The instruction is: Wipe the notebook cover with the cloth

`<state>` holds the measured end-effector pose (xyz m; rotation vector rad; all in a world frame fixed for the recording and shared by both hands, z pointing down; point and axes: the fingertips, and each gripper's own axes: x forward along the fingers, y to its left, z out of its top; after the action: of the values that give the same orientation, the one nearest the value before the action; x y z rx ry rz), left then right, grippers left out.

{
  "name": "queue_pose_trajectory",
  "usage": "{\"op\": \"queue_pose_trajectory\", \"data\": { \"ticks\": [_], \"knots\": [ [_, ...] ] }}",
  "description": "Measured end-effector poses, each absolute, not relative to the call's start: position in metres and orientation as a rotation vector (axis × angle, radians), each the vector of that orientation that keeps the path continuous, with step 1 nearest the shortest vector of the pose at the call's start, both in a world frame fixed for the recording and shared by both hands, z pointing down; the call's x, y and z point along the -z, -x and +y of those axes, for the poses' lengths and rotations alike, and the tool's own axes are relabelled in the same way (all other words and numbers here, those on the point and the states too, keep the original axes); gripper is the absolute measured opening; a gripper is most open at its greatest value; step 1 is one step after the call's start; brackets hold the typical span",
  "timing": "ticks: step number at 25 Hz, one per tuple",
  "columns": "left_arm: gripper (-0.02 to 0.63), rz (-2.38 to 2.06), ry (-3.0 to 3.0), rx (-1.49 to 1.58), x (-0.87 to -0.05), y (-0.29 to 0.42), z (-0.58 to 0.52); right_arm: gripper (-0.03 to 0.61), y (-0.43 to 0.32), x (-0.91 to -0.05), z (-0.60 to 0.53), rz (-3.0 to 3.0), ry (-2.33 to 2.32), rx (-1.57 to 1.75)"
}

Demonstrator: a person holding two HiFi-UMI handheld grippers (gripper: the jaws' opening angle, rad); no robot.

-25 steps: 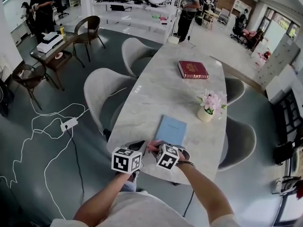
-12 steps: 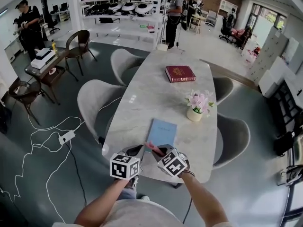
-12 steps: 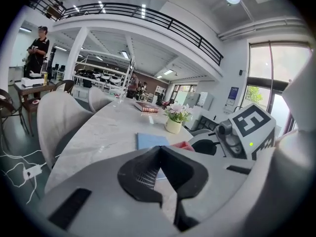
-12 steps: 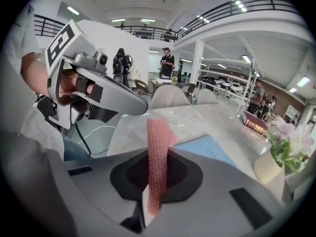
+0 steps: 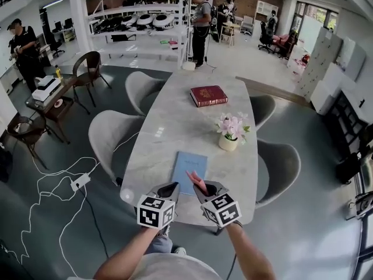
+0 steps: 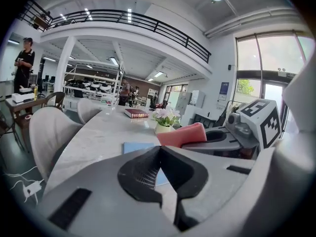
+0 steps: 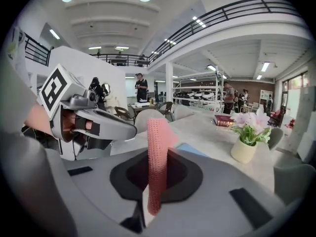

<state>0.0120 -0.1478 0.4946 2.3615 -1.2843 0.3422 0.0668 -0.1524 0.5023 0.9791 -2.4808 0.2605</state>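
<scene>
Big room, long white table. The blue notebook lies flat on it, just ahead of me. My right gripper pinches the pink cloth over the notebook's near edge. My left gripper is closed, holding nothing. I think wiping comes next: lower the cloth and rub.

Site: open-plan office/lab | mezzanine rail | equip shelves | mtg table + chairs

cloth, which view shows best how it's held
Right gripper view: the pink cloth stands upright, pinched in the shut jaws of the right gripper. The left gripper view shows it side-on, its grip hidden. The head view shows only a small pink tip by the notebook.
</scene>
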Motion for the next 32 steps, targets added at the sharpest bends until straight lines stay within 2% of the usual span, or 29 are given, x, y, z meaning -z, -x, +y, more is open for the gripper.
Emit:
{"op": "queue_pose_trajectory", "data": {
  "ticks": [13,32],
  "knots": [
    [0.008,-1.275,-2.466,-0.300,-0.458,-0.032,-0.137,0.015,-0.129,-0.460,-0.143,-2.536,-1.378,-0.330],
    [0.008,-1.257,-2.509,-0.343,-0.450,-0.051,-0.123,0.015,-0.135,-0.448,-0.129,-2.564,-1.409,-0.299]
  ]
}}
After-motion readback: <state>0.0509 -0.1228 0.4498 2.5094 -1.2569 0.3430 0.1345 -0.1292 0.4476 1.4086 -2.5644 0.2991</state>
